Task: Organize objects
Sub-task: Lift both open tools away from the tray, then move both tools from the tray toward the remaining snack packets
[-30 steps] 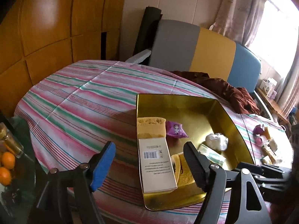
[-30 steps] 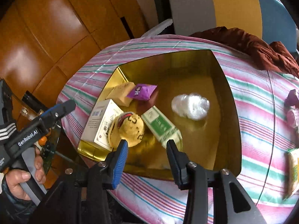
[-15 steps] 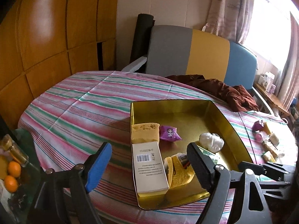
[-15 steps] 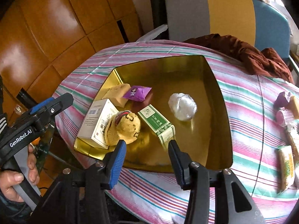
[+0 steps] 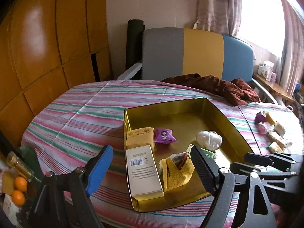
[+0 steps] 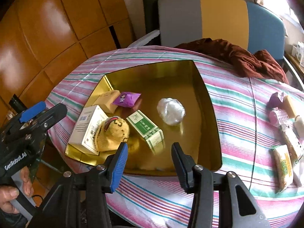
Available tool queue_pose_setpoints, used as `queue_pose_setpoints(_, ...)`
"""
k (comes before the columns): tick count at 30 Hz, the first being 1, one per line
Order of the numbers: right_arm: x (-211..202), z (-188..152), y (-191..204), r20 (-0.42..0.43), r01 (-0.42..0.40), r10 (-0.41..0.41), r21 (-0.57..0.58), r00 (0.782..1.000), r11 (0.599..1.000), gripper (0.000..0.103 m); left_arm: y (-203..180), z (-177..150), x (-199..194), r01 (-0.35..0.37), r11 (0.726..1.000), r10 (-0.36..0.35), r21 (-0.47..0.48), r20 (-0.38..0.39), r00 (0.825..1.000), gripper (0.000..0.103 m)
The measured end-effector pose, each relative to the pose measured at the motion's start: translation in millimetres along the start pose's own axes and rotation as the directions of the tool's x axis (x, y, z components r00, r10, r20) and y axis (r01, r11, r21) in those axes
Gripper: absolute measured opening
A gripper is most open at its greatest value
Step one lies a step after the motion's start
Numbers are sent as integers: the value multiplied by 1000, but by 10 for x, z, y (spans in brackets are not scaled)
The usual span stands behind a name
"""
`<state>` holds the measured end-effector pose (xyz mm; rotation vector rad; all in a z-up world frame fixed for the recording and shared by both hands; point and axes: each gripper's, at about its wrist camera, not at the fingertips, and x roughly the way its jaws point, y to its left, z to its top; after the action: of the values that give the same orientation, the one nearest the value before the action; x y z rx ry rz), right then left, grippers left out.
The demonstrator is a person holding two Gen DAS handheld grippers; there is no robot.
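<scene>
A gold tin tray (image 5: 220, 112) (image 6: 210, 102) lies on the striped tablecloth. In it are a white box (image 5: 142, 172) (image 6: 87, 127), a yellow cake (image 5: 139, 136) (image 6: 108, 98), a purple packet (image 5: 164, 135) (image 6: 126, 98), a yellow pouch (image 5: 177, 172) (image 6: 114, 133), a green box (image 6: 145, 127) and a white plastic ball (image 5: 209, 139) (image 6: 171, 111). My left gripper (image 5: 152, 168) is open and empty before the tray's near left corner. My right gripper (image 6: 150, 161) is open and empty above the tray's near edge.
Several loose snacks (image 6: 285, 133) (image 5: 271, 129) lie on the cloth right of the tray. A brown cloth (image 5: 214, 87) lies at the table's far edge before a grey, yellow and blue chair (image 5: 197, 53). Oranges and a bottle (image 5: 19, 178) sit low at left.
Both grippers have drawn back and risen from the tray, staying open and empty. The tray's contents have not moved.
</scene>
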<state>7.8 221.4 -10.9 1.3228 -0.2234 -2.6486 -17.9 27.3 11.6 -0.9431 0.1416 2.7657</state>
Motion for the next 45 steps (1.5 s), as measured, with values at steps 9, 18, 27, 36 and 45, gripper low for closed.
queue_pose_setpoints(9,-11,-14,-88,8,2,-2,27,1000,1000,48,-160,11,-53,-8,998,6,63,25,1000,85)
queue_pose_setpoints(18,-44,-21,-157,21,3,-4,42,1000,999,48,-262,6,-62,-6,996,4,94,22,1000,85)
queue_pose_setpoints(27,-84,-46,-281,30,8,-10,75,1000,997,48,-370,-18,-66,-3,992,1,129,16,1000,86)
queue_pose_setpoints(36,-198,-42,-549,47,45,-51,121,998,992,48,-494,-9,-89,8,986,-11,169,20,1000,86)
queue_pose_setpoints(45,-413,-10,-1014,53,133,-144,176,988,975,48,-639,10,-90,28,978,-33,208,21,999,86)
